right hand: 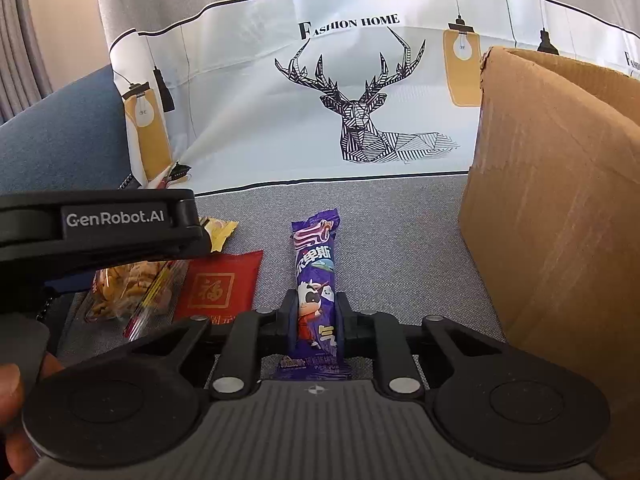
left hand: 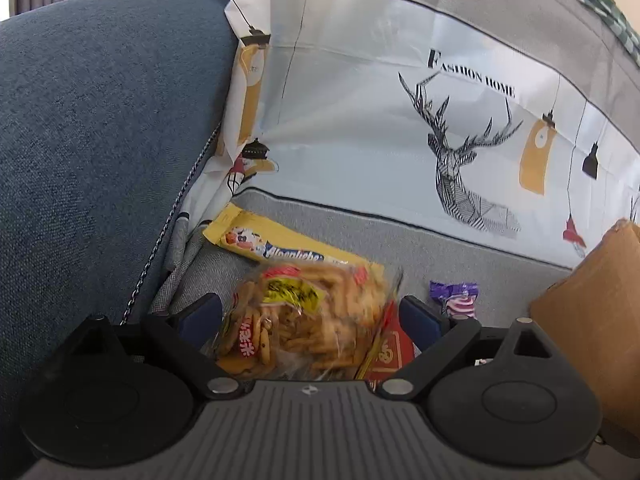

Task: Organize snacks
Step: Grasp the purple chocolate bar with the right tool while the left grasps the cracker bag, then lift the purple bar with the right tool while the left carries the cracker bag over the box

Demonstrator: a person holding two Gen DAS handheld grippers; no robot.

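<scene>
**Purple bar pinched, cracker bag straddled**

The right gripper (right hand: 318, 316) pinches the purple snack bar (right hand: 316, 280) on the grey sofa cover (right hand: 400, 240) — beside the cardboard box (right hand: 560, 220). The left gripper (left hand: 310, 316), fingers spread, straddles the rice-cracker bag (left hand: 304, 320) near the cover's left edge.

A tall brown cardboard box (right hand: 560, 208) walls off the right side; a blue upholstered sofa arm (left hand: 100, 140) closes the left; a deer-printed cloth (right hand: 320, 112) rises across the far end; bare grey seat fabric (right hand: 400, 248) between the purple snack bar (right hand: 316, 272) and the box stays open; the clear bag of crackers (left hand: 304, 316), red packet (right hand: 220, 284) and yellow wrapper (left hand: 248, 240) crowd the left near ground.
</scene>
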